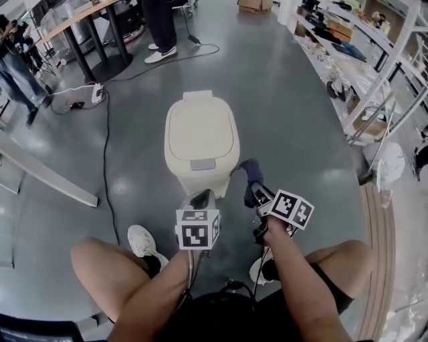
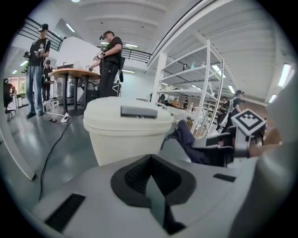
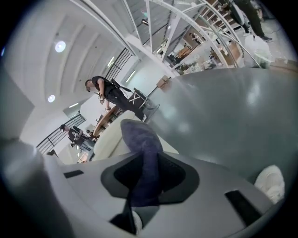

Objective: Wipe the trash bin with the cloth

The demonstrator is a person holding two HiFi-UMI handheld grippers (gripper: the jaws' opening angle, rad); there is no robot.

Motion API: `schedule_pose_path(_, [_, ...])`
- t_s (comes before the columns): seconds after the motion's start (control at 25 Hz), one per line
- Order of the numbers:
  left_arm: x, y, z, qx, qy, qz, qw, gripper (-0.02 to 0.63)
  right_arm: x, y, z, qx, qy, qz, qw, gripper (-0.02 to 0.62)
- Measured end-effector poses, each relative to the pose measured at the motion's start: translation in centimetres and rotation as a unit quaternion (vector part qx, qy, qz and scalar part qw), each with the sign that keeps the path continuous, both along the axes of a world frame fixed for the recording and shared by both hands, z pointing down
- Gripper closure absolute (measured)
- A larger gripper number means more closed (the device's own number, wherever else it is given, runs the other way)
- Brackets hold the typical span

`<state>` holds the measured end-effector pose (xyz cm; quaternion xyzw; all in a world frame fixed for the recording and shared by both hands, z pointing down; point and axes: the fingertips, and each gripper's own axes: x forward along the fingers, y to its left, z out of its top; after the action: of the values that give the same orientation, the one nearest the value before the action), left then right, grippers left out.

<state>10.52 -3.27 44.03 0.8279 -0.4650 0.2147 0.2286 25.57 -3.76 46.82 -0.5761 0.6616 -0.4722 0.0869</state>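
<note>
A grey floor fills most of the head view, with white shelves along its right side and a round desk on dark legs at the upper left. A person in dark trousers and white shoes stands by that desk.

The trash bin stands on the floor in the middle, straight ahead of the holder's bare knees. It is cream-coloured, with its lid down and a grey push tab at the front edge. In the left gripper view the trash bin rises just beyond the claw. In the right gripper view only its pale top shows behind the cloth.

The left claw is held low in front of the bin's near wall. Seen along its own length, the left claw is pressed together with nothing between its jaws.

The right claw sits at the bin's front right corner. The right claw is pinching a dark blue cloth, which sticks out past the tips. That cloth hangs close beside the rim of the lid, and the cloth looks just beside the bin's right wall. Whether it touches the bin cannot be told.

A black cable runs across the floor left of the bin.
</note>
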Motion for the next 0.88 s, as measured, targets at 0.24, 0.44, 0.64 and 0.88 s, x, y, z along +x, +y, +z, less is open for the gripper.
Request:
schedule_pose_path(0.24, [3.0,-0.6,-4.7,0.032,0.042,-0.004,0.9986,0.606,1.9,-4.1,-4.3,0.026,-0.024,-0.008,0.999,0.502])
schedule_pose_path(0.44, [6.2,-1.8,-7.0,0.074,0.015,0.024,0.9969,0.606,2.4,-7.1,-4.4,0.022,-0.074,-0.014,0.997,0.502])
schedule_pose_path(0.64, [7.7,-2.7,-6.8,0.075,0.002,0.042,0.9963,0.606,0.9,-9.2,-3.3,0.011,-0.091,-0.064,0.994,0.502])
schedule_pose_path(0.88, [8.6,-2.9,-4.9,0.053,0.008,0.036,0.9979,0.606,0.0,-11.2,-2.2,0.007,-0.106,-0.101,0.989,0.502])
